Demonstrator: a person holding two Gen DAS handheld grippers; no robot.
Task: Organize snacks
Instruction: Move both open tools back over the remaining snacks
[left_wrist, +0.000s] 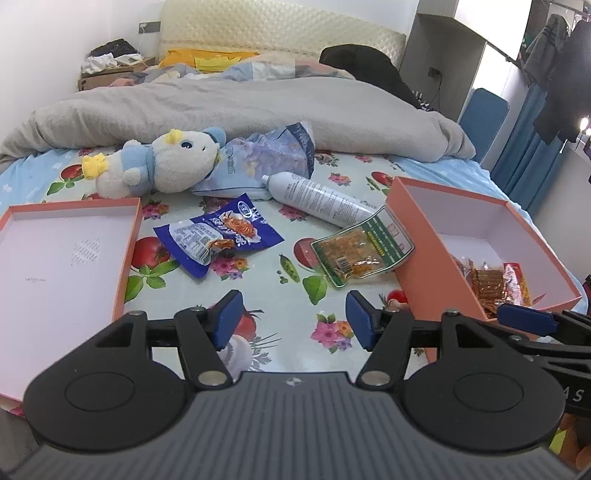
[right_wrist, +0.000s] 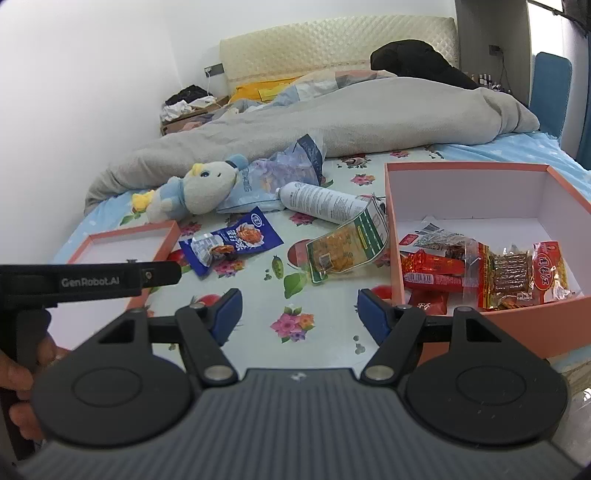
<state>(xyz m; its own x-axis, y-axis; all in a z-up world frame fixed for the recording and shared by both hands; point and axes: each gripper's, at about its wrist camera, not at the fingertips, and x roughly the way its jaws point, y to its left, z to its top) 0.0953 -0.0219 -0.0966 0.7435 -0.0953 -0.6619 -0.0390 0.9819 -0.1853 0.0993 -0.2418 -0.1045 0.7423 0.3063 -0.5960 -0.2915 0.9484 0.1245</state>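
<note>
We hold two grippers above a bed covered in a fruit-and-flower sheet (left_wrist: 288, 295). The left gripper (left_wrist: 293, 319) has its blue pads spread apart with nothing between them — released. The right gripper (right_wrist: 299, 317) is likewise spread and empty.

From the left gripper, a blue snack packet (left_wrist: 219, 236) lies at twelve o'clock, slightly left, flat on the sheet. At one o'clock a green-edged clear snack packet (left_wrist: 364, 247) leans against the outer wall of a deep orange box (left_wrist: 424, 266), which sits at two o'clock. In the right wrist view that box holds several red and clear snack packets (right_wrist: 487, 273) heaped at its near end. At ten o'clock lies the shallow orange lid (left_wrist: 125, 251), open side up.

Beyond the blue packet — further toward twelve — a white spray can (left_wrist: 314, 197) lies on its side, beside a plush toy (left_wrist: 162, 162) and a crumpled pale-blue bag (left_wrist: 273, 155), all before a grey blanket (left_wrist: 229, 107).
</note>
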